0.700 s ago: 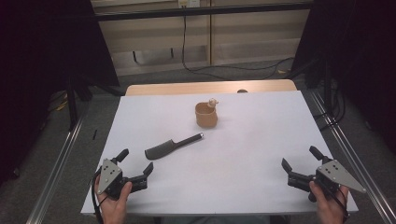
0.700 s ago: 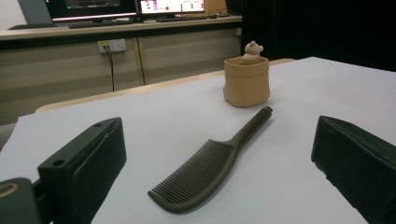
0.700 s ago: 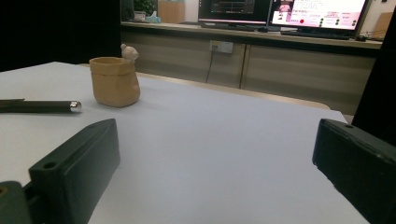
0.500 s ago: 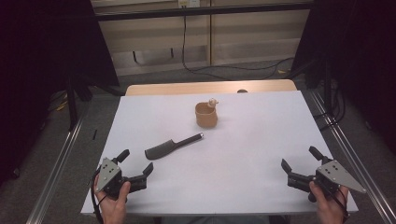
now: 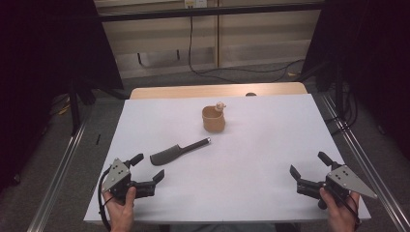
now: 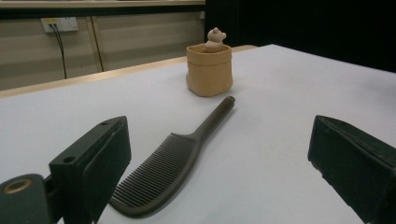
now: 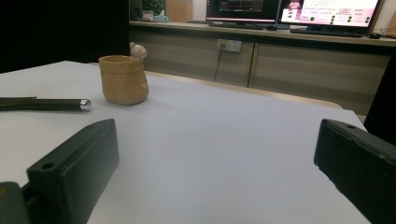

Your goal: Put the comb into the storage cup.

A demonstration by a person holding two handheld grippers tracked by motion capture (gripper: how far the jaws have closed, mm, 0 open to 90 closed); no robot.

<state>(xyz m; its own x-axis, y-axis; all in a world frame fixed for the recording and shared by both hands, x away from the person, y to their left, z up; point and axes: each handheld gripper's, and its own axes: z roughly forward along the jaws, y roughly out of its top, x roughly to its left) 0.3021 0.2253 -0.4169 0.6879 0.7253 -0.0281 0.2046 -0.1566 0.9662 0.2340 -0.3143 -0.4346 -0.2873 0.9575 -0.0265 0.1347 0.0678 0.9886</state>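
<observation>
Black comb (image 5: 178, 151) unmoved, left gripper (image 5: 147, 167) and right gripper (image 5: 308, 170) released, seemingly unchanged since earlier.

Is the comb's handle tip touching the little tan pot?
Apart. The high view shows bare white table between the comb and the tan pot; the left gripper view shows it too.

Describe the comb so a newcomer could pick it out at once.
On the white table, look just ahead of the left gripper, nearer than the tan cup. The comb lies flat there: dark, long and toothed, its thin handle pointing toward the cup.
</observation>
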